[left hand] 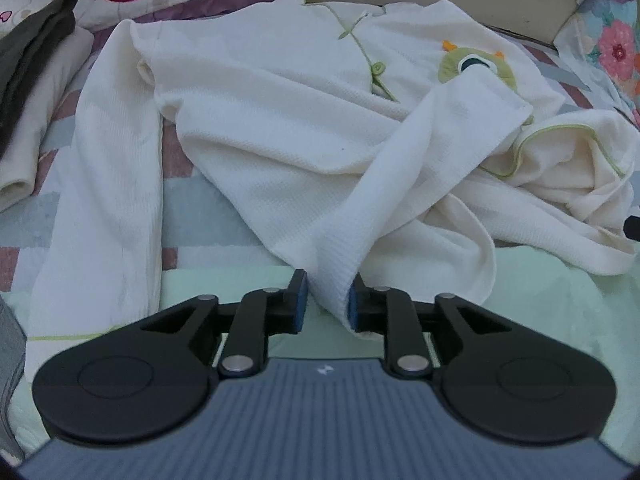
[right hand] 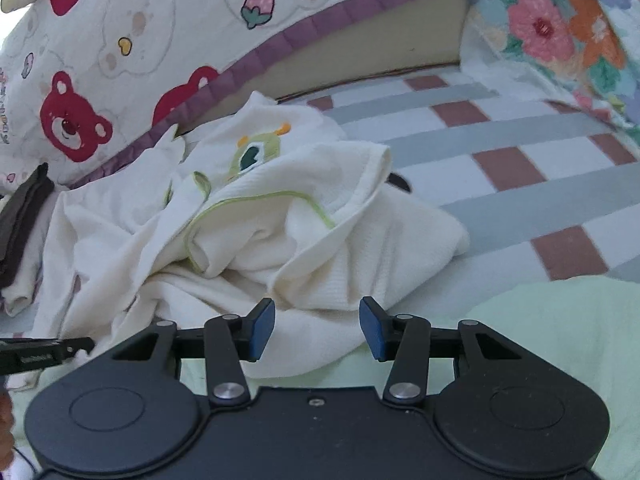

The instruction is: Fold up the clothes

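Left gripper [left hand: 327, 300], black linkage with blue pads: fingers clamped on the ribbed cuff of a cream knit sleeve [left hand: 404, 168], which runs up and away across the garment. Seen only in the left wrist view.

Right gripper [right hand: 317, 330], same build: fingers apart, nothing between the pads, poised just over the near hem of the garment. Seen in full only in the right wrist view; the same view shows a black tool end [right hand: 40, 354] at its left edge.

Cream knit baby garment with lime-green piping and a green one-eyed monster patch [left hand: 280, 120]: lying on the bed, rumpled on its right half, flatter on the left. The left wrist view shows the second sleeve [left hand: 108, 184] laid straight down the left side and the green tie closures at the chest. The right wrist view shows the bunched folds [right hand: 256, 240] with the piped edge turned up.

Pale mint-green cloth [left hand: 540, 320]: nearest layer, under the hem.

Checked sheet, grey, white and brick-red squares [right hand: 500, 168]: bed surface, mostly in the right wrist view.

Folded dark and cream clothes [left hand: 28, 92]: stacked at far left.

Quilt with red bear print and purple border [right hand: 80, 80]: behind the garment.

Floral fabric [right hand: 560, 36]: far right.
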The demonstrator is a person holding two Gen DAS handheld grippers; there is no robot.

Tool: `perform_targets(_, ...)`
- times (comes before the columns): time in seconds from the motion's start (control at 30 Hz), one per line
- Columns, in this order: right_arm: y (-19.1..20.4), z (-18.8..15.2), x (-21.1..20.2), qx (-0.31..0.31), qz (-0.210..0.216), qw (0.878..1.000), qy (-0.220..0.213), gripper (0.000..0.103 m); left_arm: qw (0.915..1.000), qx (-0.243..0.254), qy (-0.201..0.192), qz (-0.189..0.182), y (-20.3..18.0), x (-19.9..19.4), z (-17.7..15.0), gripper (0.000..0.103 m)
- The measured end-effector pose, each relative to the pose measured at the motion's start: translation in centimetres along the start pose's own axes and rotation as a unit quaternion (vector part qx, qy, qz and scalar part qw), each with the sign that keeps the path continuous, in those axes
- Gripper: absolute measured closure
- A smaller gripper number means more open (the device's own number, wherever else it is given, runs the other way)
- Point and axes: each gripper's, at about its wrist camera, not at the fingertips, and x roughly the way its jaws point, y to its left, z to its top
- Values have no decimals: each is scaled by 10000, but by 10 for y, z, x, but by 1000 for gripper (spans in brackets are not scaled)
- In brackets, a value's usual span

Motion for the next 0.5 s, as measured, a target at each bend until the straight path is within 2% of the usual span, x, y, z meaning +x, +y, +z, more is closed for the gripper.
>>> perform_targets(0.07,5,-1,7,-129,-77,9998,91,51,10000,11,0,-35,-1,2,0,73)
perform_targets(0.13,15,-6,17,-557,-551,9968,130,51,9999,-19,5,-134,-2,2,2,54)
perform_targets(0.2,21,-12,25,-890,-910,9917,182,52,9998,-89,58,-169,-2,3,3,49)
perform_targets(0.23,21,-15,26,-977,-1025,9898,168,58,9997,-125,85,-183,-1,3,4,49)
perform_targets(0.27,19,-18,23,-1008,-1098,9888,117,90,9997,-155,108,-185,-1,5,4,49)
perform_targets(0.3,17,-20,20,-1038,-1170,9877,67,100,9996,-183,130,-185,0,6,4,49)
perform_targets(0.37,11,-22,8,-996,-1358,9856,-173,103,9991,-352,151,-158,3,9,3,49)
perform_targets(0.43,5,-19,-10,-997,-1690,9794,-469,103,9987,-471,156,-133,5,10,3,51)
perform_targets(0.47,0,-17,-18,-972,-1786,9774,-574,103,9988,-467,149,-94,5,10,4,56)
perform_targets(0.5,-5,-15,-27,-926,-1821,9768,-641,103,9991,-401,133,-9,4,7,5,82)
